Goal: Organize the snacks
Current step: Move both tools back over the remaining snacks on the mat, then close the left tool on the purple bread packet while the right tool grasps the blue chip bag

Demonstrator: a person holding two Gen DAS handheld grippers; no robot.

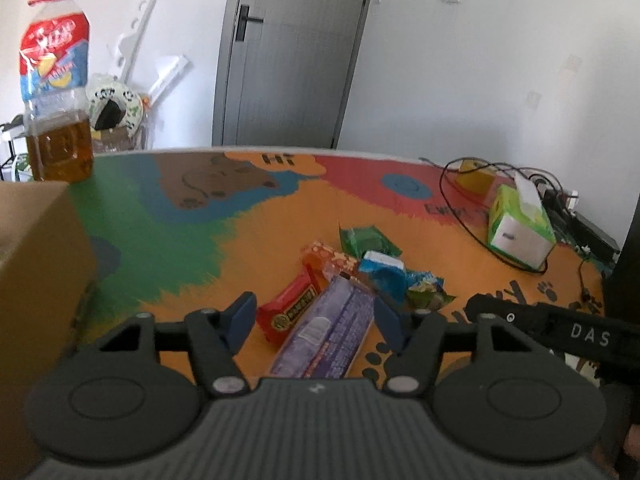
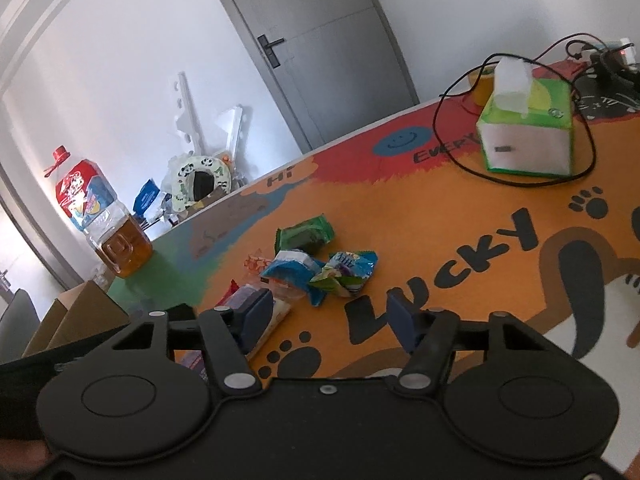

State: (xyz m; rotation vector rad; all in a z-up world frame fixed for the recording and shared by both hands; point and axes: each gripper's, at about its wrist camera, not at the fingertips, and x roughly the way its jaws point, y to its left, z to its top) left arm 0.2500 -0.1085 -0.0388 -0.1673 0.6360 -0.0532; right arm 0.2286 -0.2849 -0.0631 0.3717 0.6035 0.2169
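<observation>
A pile of snacks lies on the colourful table mat (image 1: 280, 216). In the left wrist view my left gripper (image 1: 314, 316) is open just above a purple packet (image 1: 328, 332), with a red bar (image 1: 286, 314) beside it. Behind lie an orange packet (image 1: 330, 260), a blue packet (image 1: 382, 272), a dark green packet (image 1: 368, 240) and a light green one (image 1: 426, 292). My right gripper (image 2: 332, 320) is open and empty, hovering over the mat right of the pile; the blue packet (image 2: 292, 270) and dark green packet (image 2: 306, 234) show ahead of it.
A cardboard box (image 1: 36, 264) stands at the left. A big oil bottle (image 1: 56, 92) stands at the far left corner. A green tissue box (image 1: 520, 228), black cables (image 1: 472, 200) and electronics sit at the right. The right gripper's body (image 1: 560, 332) reaches in at the right.
</observation>
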